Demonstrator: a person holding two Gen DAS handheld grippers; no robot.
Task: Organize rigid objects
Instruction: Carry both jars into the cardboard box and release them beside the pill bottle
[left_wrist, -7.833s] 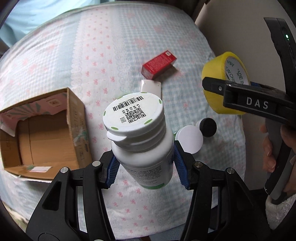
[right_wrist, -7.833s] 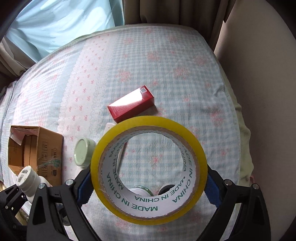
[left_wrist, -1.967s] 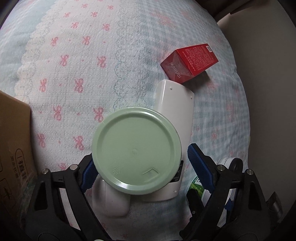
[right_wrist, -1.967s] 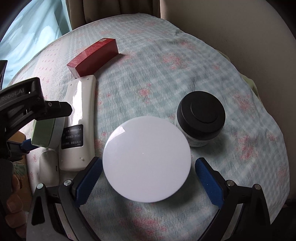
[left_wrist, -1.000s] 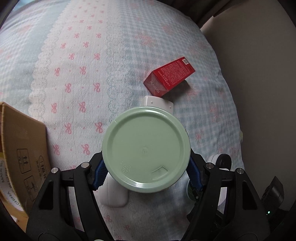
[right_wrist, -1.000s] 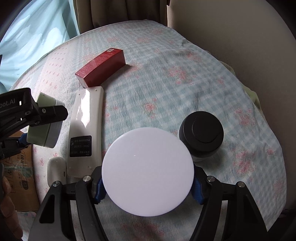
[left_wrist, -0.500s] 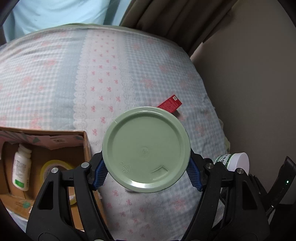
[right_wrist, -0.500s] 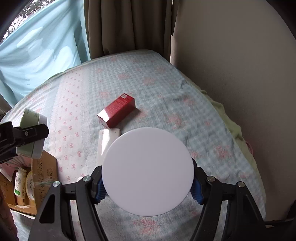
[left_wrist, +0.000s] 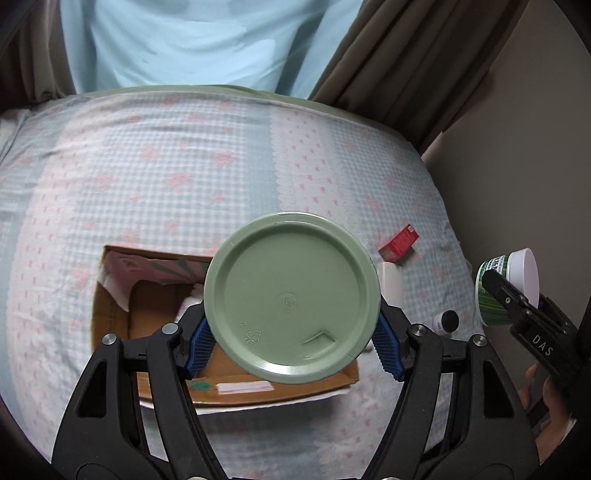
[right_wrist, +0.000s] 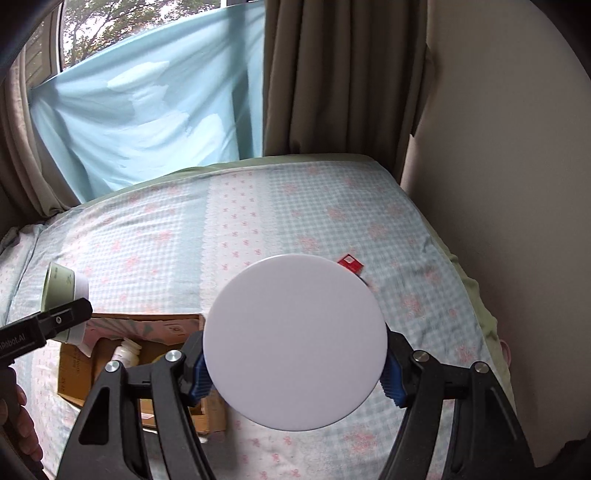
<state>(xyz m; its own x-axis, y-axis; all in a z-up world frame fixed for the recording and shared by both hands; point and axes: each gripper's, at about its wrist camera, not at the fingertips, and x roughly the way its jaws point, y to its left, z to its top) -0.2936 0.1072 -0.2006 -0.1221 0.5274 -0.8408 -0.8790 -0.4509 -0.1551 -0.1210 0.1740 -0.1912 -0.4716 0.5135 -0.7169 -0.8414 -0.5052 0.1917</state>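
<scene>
Two jars held aloft: L gripper (left_wrist: 291, 347) clamps green-lid jar (left_wrist: 291, 297), R gripper (right_wrist: 293, 373) white-lid jar (right_wrist: 294, 347). Box (right_wrist: 74, 363) lower left holds a bottle; red box (left_wrist: 399, 244), remote, black-cap jar remain.

A box (left_wrist: 114, 317) sat on the bed (left_wrist: 184, 177), a bottle (right_wrist: 127, 352) inside it. To its right lay a carton (left_wrist: 399, 244), with a remote (left_wrist: 391, 282) just before that.

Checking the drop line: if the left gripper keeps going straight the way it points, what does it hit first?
Probably the open cardboard box. The left gripper, shut on the round jar with the sage-green lid, points down at the box's right half. Depth is unclear through the fisheye; the lid hides what lies directly ahead.
</scene>
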